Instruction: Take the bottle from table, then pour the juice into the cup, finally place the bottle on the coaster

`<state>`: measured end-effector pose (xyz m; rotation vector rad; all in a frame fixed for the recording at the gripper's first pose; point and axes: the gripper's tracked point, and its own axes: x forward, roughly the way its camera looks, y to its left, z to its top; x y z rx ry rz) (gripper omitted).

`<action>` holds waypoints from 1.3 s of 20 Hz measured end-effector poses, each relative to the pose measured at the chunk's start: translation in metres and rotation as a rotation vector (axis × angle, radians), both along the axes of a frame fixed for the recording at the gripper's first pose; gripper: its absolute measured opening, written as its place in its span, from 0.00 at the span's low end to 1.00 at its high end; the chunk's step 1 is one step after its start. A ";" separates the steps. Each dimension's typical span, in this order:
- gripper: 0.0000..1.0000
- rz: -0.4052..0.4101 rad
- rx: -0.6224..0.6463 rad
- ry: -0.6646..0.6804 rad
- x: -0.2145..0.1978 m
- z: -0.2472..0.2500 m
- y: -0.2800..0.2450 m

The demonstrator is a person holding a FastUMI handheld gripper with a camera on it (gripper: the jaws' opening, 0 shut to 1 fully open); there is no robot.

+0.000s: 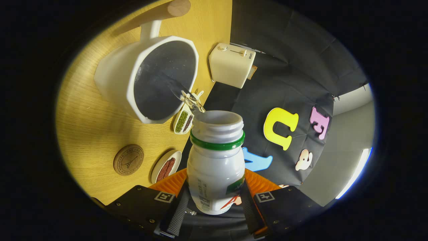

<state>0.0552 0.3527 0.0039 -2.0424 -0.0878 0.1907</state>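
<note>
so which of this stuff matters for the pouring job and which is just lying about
Job:
bottle, open, clamped between the gripper fingers, tipped toward the cup
cup, white, just ahead of the bottle mouth
coaster, round, wooden, on the table

Lying about:
toaster
two small dishes

Desk: light oak-grain wooden desk (90,124), seen tilted, its far edge meeting the black cloth wall.
Pot: white faceted pot with a dark inside (147,78) stands on the desk, its light wooden handle (157,13) reaching away across the boards.
Toaster: cream-coloured boxy toaster (231,65) sits at the desk's edge, beside the pot.
Coaster: round brown wooden coaster with an engraved tower (128,160) lies flat and bare, apart from the pot.
Dishes: small white dish of dark red strips (166,166) near the coaster; white divided dish of green and dark beans (183,121) just beside the pot.
</note>
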 end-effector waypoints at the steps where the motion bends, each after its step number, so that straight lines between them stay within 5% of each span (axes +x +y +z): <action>1: 0.73 0.003 -0.005 -0.005 -0.001 0.000 0.000; 26: 0.73 0.002 -0.147 -0.027 -0.008 0.002 0.006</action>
